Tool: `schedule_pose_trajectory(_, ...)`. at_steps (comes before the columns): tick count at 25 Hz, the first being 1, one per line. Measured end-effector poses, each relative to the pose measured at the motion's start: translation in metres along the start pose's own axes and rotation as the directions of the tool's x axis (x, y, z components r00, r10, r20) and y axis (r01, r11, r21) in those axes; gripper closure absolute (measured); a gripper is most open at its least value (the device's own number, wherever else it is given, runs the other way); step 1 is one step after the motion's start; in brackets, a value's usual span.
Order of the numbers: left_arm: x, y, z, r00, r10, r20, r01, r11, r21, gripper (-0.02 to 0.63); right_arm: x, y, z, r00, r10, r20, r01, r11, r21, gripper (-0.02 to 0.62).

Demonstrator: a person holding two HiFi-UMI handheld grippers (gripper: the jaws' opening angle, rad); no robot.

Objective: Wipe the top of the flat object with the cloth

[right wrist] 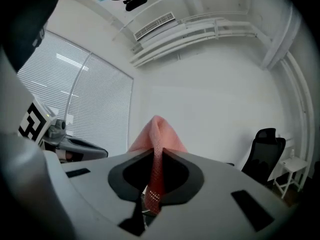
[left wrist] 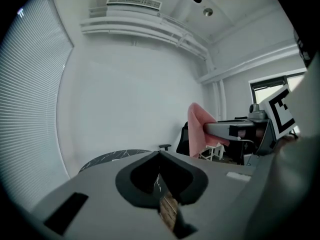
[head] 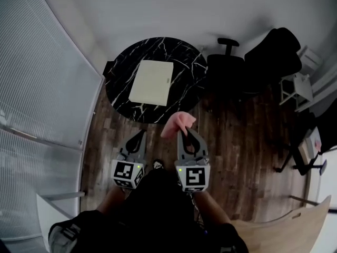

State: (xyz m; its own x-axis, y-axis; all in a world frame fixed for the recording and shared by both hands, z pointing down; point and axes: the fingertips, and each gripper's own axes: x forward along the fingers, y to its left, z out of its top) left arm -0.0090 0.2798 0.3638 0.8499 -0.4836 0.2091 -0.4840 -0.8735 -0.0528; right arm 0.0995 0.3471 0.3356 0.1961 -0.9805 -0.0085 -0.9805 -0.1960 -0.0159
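A cream flat board [head: 151, 81] lies on the round black marble table [head: 121, 67] ahead of me. My right gripper [head: 186, 133] is shut on a pink cloth [head: 177, 124], held in the air short of the table's near edge. In the right gripper view the pink cloth [right wrist: 156, 149] rises from between the closed jaws. My left gripper [head: 138, 137] hangs beside it, shut with nothing in it. The left gripper view shows the table top [left wrist: 112, 158] low ahead and the pink cloth [left wrist: 199, 136] at the right.
Two black office chairs [head: 226, 70] [head: 274, 54] stand right of the table on the wooden floor. A wall of white blinds [head: 42, 88] curves along the left. A pale desk corner [head: 295, 231] is at the lower right.
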Motion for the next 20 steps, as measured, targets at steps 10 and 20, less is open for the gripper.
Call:
schedule_pose_trajectory(10, 0.092, 0.07, 0.002, 0.999, -0.051, 0.011, 0.051, 0.998, -0.048, 0.606, 0.095, -0.013, -0.007, 0.997, -0.019, -0.073, 0.011, 0.994, -0.108, 0.577)
schedule_pose_trajectory(20, 0.145, 0.162, 0.021, 0.996, -0.044, 0.073, 0.053, 0.992, -0.116, 0.606, 0.207, 0.003, 0.002, 0.987, 0.024, -0.156, -0.055, 0.979, -0.197, 0.577)
